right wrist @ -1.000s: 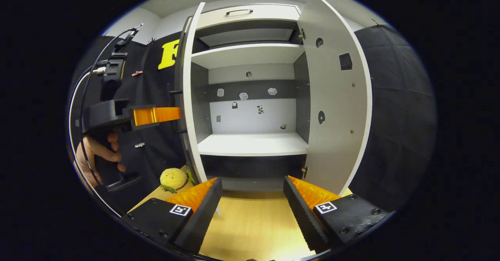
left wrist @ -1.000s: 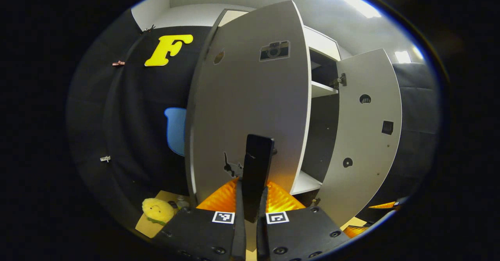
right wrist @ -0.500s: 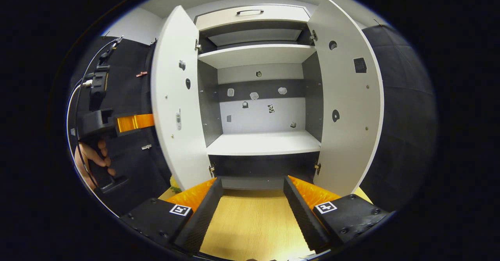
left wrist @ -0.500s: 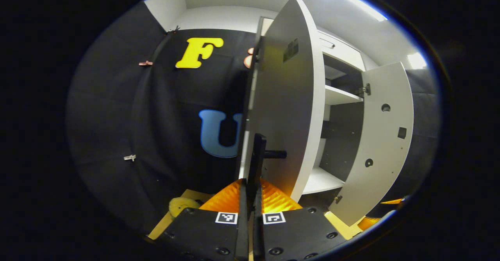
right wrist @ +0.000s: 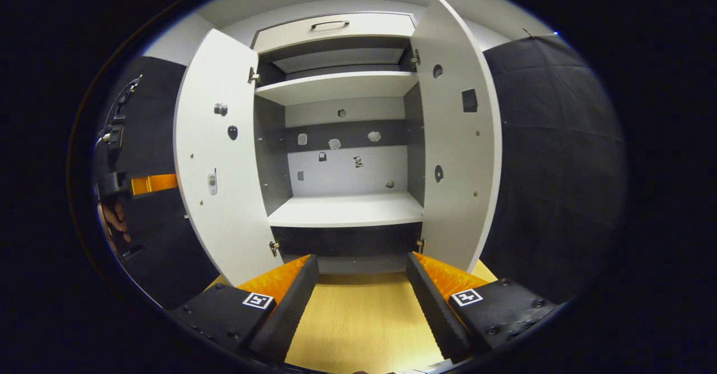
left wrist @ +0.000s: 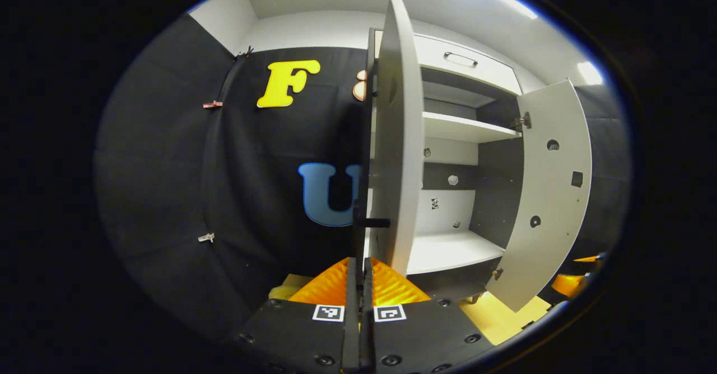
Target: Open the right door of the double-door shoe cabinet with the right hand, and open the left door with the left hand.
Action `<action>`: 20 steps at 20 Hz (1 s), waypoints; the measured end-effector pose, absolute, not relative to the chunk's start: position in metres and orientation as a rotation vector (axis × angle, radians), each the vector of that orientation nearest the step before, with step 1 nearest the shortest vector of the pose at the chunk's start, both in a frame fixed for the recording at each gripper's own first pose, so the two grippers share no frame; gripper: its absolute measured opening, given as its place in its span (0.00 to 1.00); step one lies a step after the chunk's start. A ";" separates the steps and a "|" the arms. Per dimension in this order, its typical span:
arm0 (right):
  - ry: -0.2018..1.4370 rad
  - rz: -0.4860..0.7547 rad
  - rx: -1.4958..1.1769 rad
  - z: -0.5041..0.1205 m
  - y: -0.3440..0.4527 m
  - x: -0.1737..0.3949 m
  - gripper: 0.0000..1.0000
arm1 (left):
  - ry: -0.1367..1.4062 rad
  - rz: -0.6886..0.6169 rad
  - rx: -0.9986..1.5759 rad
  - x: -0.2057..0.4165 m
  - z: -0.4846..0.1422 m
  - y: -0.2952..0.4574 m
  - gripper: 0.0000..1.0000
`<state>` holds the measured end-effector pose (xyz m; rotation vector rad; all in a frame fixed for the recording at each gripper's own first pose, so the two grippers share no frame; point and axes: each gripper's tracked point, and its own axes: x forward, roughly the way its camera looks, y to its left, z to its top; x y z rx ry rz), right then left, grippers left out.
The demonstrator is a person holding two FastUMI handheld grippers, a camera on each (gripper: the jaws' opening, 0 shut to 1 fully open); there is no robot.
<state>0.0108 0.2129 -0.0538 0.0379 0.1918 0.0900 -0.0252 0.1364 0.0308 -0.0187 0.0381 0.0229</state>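
The white shoe cabinet (right wrist: 344, 209) stands with both doors swung out. In the left gripper view the left door (left wrist: 395, 139) is seen almost edge-on, and my left gripper (left wrist: 359, 262) is shut on its thin black handle (left wrist: 359, 234). The right door (left wrist: 552, 195) hangs wide open beyond it. In the right gripper view my right gripper (right wrist: 361, 265) is open and holds nothing, facing the cabinet's inside between the left door (right wrist: 218, 167) and the right door (right wrist: 456, 155). Behind the left door's outer edge the left gripper (right wrist: 151, 183) shows orange, held by a hand (right wrist: 112, 223).
A shut drawer (right wrist: 336, 25) with a dark handle tops the cabinet. Small stickers dot the back panel (right wrist: 347, 167). The cabinet stands on a light wooden surface (right wrist: 364, 318). A yellow plush toy (left wrist: 280, 291) lies low beside the left door.
The left door has swung further out, from half open to wide open, with my left gripper going along on its handle. My right gripper has stayed open in front of the cabinet.
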 end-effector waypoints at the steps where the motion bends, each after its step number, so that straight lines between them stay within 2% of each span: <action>1: 0.183 0.091 0.043 -0.050 0.203 0.015 0.99 | 0.031 0.029 -0.030 -0.035 0.036 0.130 0.05; 7: 0.148 0.173 0.062 -0.030 0.150 0.026 0.99 | -0.032 0.104 -0.062 -0.072 0.051 0.074 0.05; 14: 0.097 0.227 0.050 -0.002 0.105 0.033 0.99 | -0.013 0.098 -0.074 -0.089 0.027 -0.012 0.06; 15: 0.089 0.223 0.054 0.001 0.101 0.033 0.99 | -0.003 0.095 -0.071 -0.090 0.024 -0.020 0.09; 16: 0.087 0.222 0.063 0.002 0.098 0.031 0.99 | 0.007 0.092 -0.064 -0.090 0.021 -0.028 0.17; 17: 0.086 0.218 0.076 0.004 0.097 0.028 0.98 | 0.011 0.091 -0.050 -0.087 0.021 -0.033 0.17; 20: 0.086 0.204 0.121 0.004 0.097 0.023 0.98 | 0.003 0.091 -0.005 -0.091 0.019 -0.041 0.35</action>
